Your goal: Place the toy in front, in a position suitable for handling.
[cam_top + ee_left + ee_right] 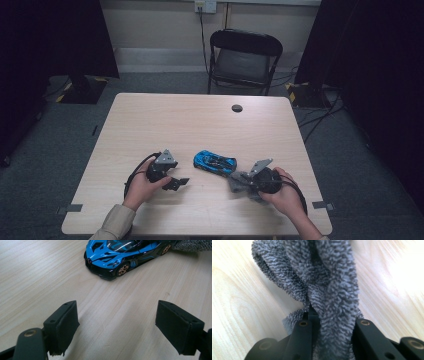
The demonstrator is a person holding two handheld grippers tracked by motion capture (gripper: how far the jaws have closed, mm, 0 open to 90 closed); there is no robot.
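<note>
Right gripper view: the right gripper [329, 322] is clenched on a grey woven terry cloth [329, 282], which bunches up thick between the jaws and flops forward onto the pale wood-grain desk [242, 315].
Right gripper, high view: the right gripper [241, 184] lies low near the person's edge of the desk, cloth [238, 180] leading, with the tail of the blue and black toy sports car [214, 162] just ahead of the cloth.
Left gripper: the left gripper [117, 325] is released, jaws wide apart with bare desk between them; the toy car [125, 255] sits nose-on ahead of it, apart from the pads.
Left gripper, high view: the left gripper [176, 183] rests on the desk to the car's other side, aimed toward it.
Step in hand: judged to be wiping the car with the cloth.
Doing it well: keep the clench firm so the cloth does not slip; lead with the loose fold, not the jaws; press lightly, since a wheeled car will likely roll off.
Steadying: the left gripper could close on the car's nose or block it from rolling.
Edges: the near desk edge lies close behind both hands; the right edge is near the right hand.
Open room: beyond the car the desk is bare up to a small dark round grommet [237, 108] near the far edge.
</note>
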